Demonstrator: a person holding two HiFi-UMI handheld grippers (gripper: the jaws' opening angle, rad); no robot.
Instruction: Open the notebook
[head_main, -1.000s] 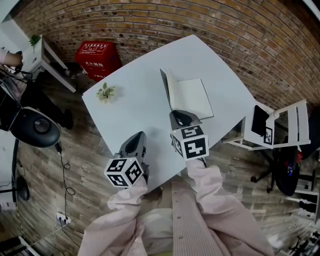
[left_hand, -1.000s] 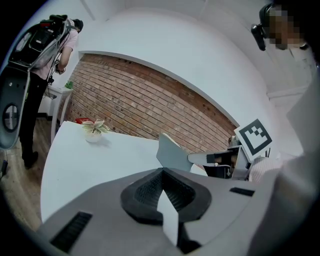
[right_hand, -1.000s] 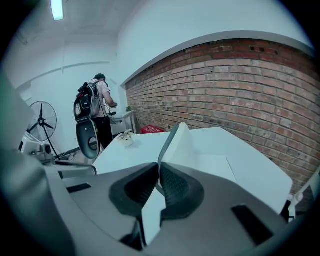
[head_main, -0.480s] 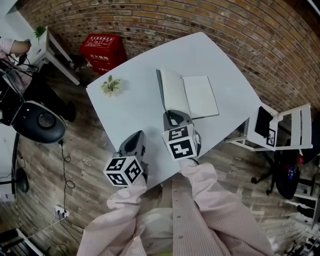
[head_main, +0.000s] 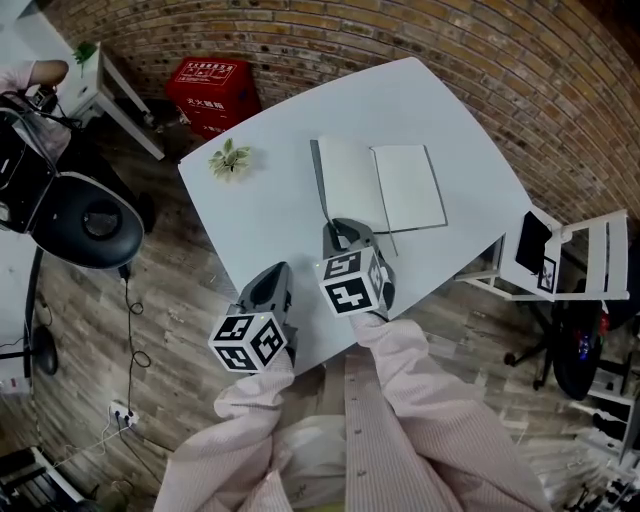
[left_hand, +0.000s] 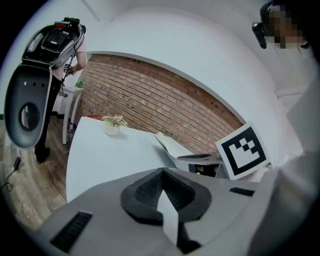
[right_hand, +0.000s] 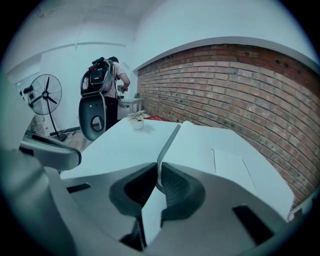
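The notebook (head_main: 385, 190) lies open on the white table (head_main: 270, 210), white pages up. Its left leaf with the grey cover edge (head_main: 318, 180) is lifted at a slant. My right gripper (head_main: 340, 228) is at that leaf's near corner and is shut on it. In the right gripper view the thin grey cover (right_hand: 167, 145) runs up from between the pads of the right gripper (right_hand: 158, 187). My left gripper (head_main: 274, 272) hovers over the table's near edge, left of the notebook, shut and holding nothing. The left gripper view shows the left gripper (left_hand: 162, 192) with the notebook (left_hand: 170, 145) beyond.
A small potted plant (head_main: 230, 158) stands at the table's far left. A red box (head_main: 213, 85) sits on the floor by the brick wall. A black office chair (head_main: 85, 225) is at left, a white chair (head_main: 580, 260) at right.
The right gripper has drawn back towards the near edge and left with the cover. The left leaf has swung further over, so the notebook lies wider open. The left gripper barely shifted.
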